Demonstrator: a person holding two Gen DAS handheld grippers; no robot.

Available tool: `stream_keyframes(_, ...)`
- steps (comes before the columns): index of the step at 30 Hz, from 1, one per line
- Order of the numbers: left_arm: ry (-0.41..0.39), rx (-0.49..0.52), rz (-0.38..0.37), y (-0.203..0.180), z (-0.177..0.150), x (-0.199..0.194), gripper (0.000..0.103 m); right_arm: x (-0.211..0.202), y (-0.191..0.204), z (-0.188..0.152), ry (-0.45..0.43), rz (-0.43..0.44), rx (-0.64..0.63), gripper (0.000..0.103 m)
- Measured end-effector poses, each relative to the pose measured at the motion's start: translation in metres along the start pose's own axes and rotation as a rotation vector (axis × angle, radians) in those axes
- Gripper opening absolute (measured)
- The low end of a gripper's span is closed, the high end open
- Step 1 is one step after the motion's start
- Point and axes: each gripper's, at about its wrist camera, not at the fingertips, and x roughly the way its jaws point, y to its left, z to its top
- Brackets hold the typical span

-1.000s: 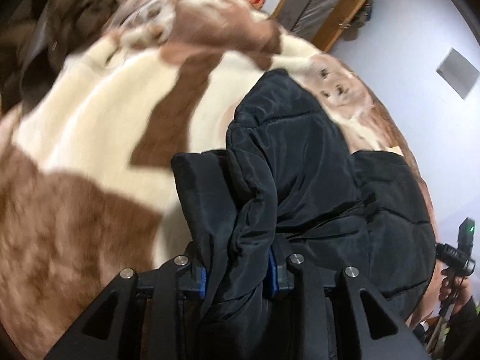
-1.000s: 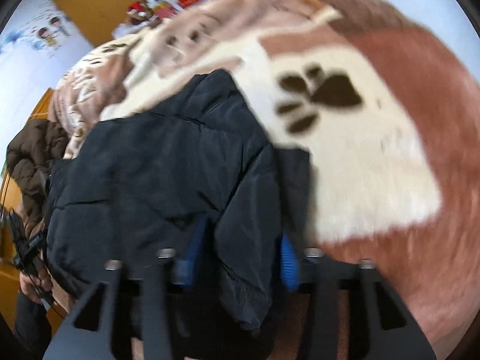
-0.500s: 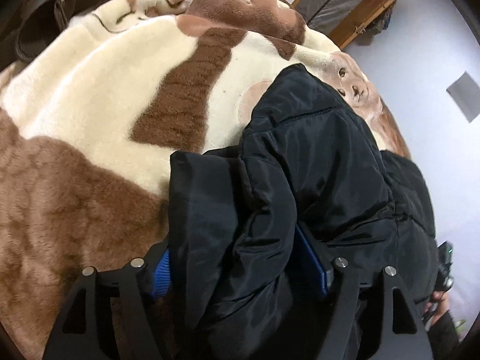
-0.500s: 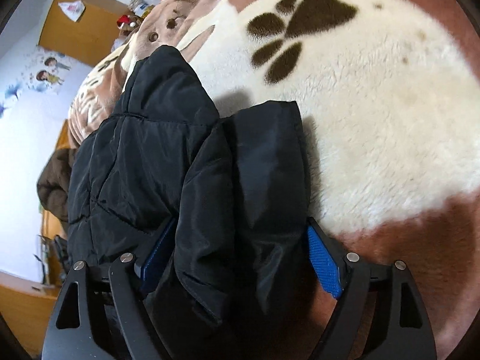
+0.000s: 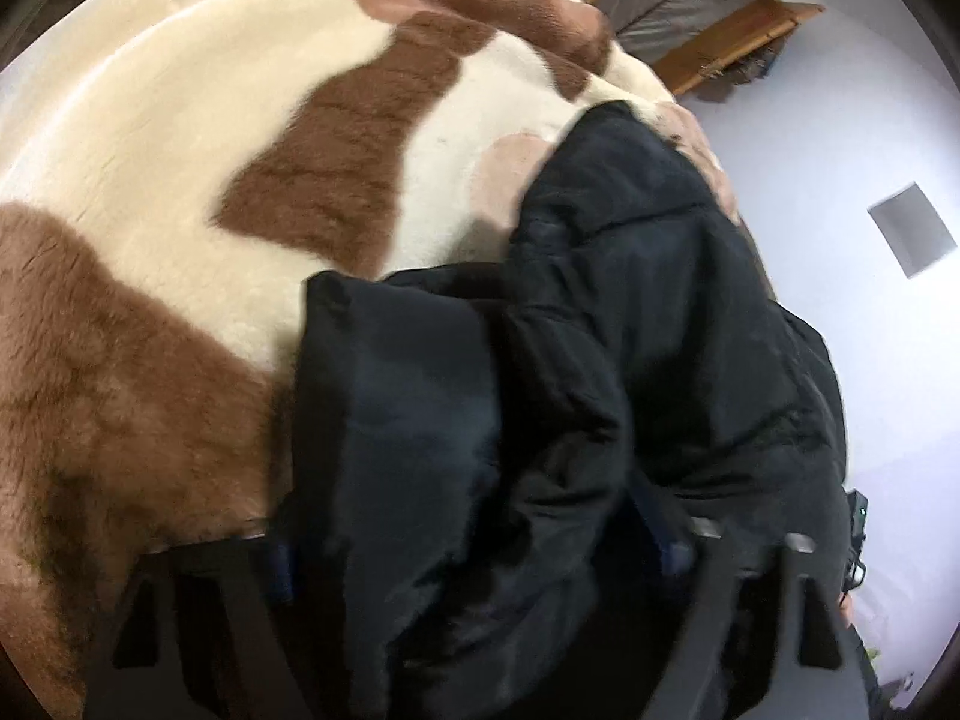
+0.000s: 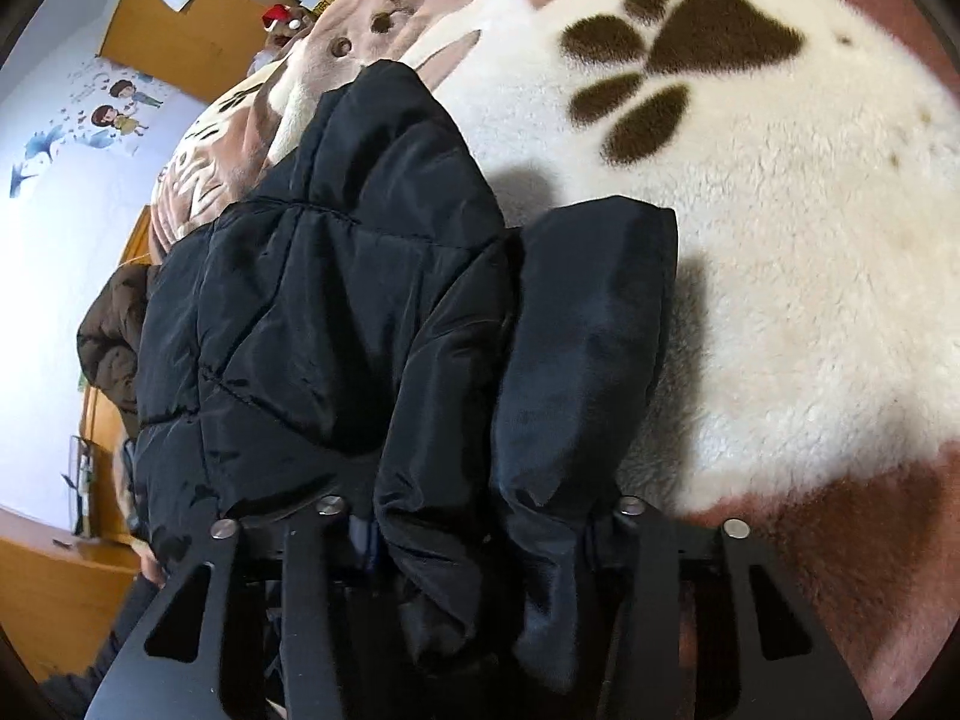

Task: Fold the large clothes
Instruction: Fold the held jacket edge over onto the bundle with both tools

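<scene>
A black puffer jacket (image 5: 630, 360) lies bunched on a brown and cream fleece blanket (image 5: 180, 210). In the left wrist view my left gripper (image 5: 480, 558) stands wide open, with a thick fold of the jacket lying between its jaws. In the right wrist view the same jacket (image 6: 336, 312) lies folded over, a sleeve or flap (image 6: 588, 330) beside the quilted body. My right gripper (image 6: 480, 534) is also open, its jaws set wide on either side of the bunched fabric. The fabric hides most of the blue pads in both views.
The blanket (image 6: 780, 240) bears a dark paw print (image 6: 678, 72) to the right of the jacket. A brown garment (image 6: 111, 348) lies at the bed's left edge. Wooden furniture (image 5: 708, 18) stands against the far wall, and an orange cabinet (image 6: 180, 30) stands by the other wall.
Both grippers have opened from a tight grip on the jacket to wide jaws and have come down closer to the blanket. The jacket now rests on the bed.
</scene>
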Motion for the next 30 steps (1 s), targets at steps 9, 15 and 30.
stream_keyframes(9,-0.076,0.133,0.066,-0.038,-0.005,-0.039,0.033,-0.032,0.04,0.001,-0.073,-0.087,-0.098,0.027)
stream_keyframes(15,-0.124,0.166,0.048,-0.055,0.003,-0.067,0.031,-0.061,0.067,0.007,-0.134,-0.067,-0.144,0.026)
stream_keyframes(30,-0.274,0.231,0.034,-0.094,0.102,-0.109,0.031,-0.065,0.124,0.088,-0.244,0.006,-0.204,0.026)
